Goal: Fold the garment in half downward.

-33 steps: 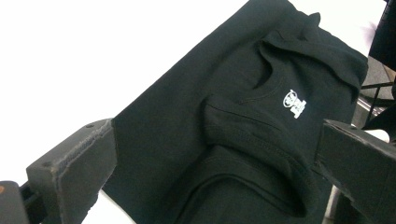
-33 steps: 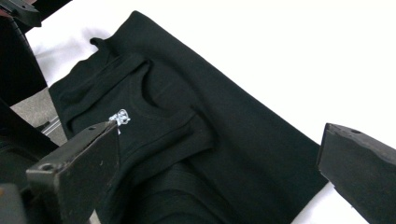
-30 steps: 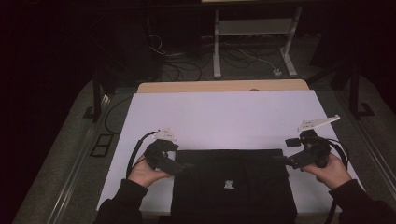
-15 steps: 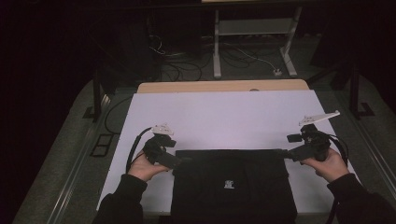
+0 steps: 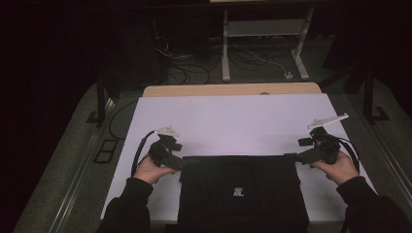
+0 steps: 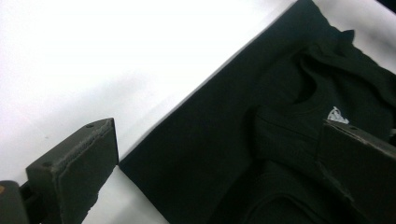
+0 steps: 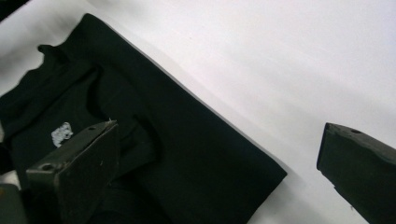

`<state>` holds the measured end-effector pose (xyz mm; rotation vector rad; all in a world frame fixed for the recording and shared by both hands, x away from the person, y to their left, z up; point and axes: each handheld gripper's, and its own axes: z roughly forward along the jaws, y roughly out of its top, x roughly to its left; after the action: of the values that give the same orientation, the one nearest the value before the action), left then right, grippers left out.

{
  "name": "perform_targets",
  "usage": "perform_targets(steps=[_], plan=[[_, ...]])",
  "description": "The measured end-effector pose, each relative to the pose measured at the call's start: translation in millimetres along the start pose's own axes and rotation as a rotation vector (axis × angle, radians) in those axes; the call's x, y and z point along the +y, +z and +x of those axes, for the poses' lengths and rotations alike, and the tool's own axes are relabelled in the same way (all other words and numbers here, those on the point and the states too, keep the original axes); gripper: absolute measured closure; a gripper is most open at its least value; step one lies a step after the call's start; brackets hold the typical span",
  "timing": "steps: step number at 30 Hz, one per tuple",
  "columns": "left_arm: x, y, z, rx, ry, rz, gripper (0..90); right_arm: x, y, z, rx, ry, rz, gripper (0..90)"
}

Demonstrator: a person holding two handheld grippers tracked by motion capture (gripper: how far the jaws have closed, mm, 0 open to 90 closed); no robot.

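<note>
A black folded garment (image 5: 243, 194) with a small white logo (image 5: 237, 191) lies flat at the near middle of the white table cover (image 5: 233, 121). My left gripper (image 5: 186, 163) is at the garment's far left corner. In the left gripper view the left gripper (image 6: 218, 128) is open, with that corner of the garment (image 6: 233, 140) between its wide jaws; one jaw is over the white cover, the other over the cloth. My right gripper (image 5: 292, 158) is at the far right corner. There the right gripper (image 7: 219, 128) is also open, straddling the corner of the garment (image 7: 187, 140).
A wooden table edge (image 5: 228, 90) shows beyond the white cover. A white desk frame (image 5: 262, 29) and cables (image 5: 194, 63) are on the dark floor behind. The far half of the white cover is bare.
Both hands have shifted slightly toward the far side of the table. The garment has stayed where it was.
</note>
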<state>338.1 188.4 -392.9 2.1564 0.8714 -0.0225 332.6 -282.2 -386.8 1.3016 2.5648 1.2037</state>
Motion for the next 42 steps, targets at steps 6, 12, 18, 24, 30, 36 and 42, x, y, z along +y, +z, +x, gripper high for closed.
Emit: perform_targets(steps=[6, 12, 18, 24, 30, 36, 42], plan=[[-1.6, 3.4, 7.1, 0.009, -0.020, 0.002, 0.0, -0.1, 6.8, -4.6, -0.016, -0.013, 0.015, 0.0], [-5.4, 5.8, 12.1, 0.017, -0.035, 0.004, 0.0, -0.7, 10.1, -9.1, -0.023, -0.005, 0.024, 0.0], [-11.8, 10.9, 15.9, 0.018, -0.049, 0.017, 0.0, -3.9, 12.9, -14.3, -0.025, 0.007, 0.033, 0.0], [-13.3, 13.2, 22.5, 0.019, -0.067, 0.019, 0.0, -7.3, 17.4, -19.6, -0.027, 0.016, 0.045, 0.0], [-15.2, 15.7, 28.1, 0.020, -0.078, 0.015, 0.0, -10.5, 21.8, -23.2, -0.031, 0.023, 0.055, 0.0], [-17.6, 18.7, 32.0, 0.018, -0.077, 0.013, 0.0, -13.0, 24.5, -27.0, -0.022, 0.027, 0.062, 2.4], [-17.8, 24.4, 31.8, 0.010, -0.051, 0.038, 0.0, -14.5, 25.0, -30.5, -0.022, 0.013, 0.060, 12.4]])
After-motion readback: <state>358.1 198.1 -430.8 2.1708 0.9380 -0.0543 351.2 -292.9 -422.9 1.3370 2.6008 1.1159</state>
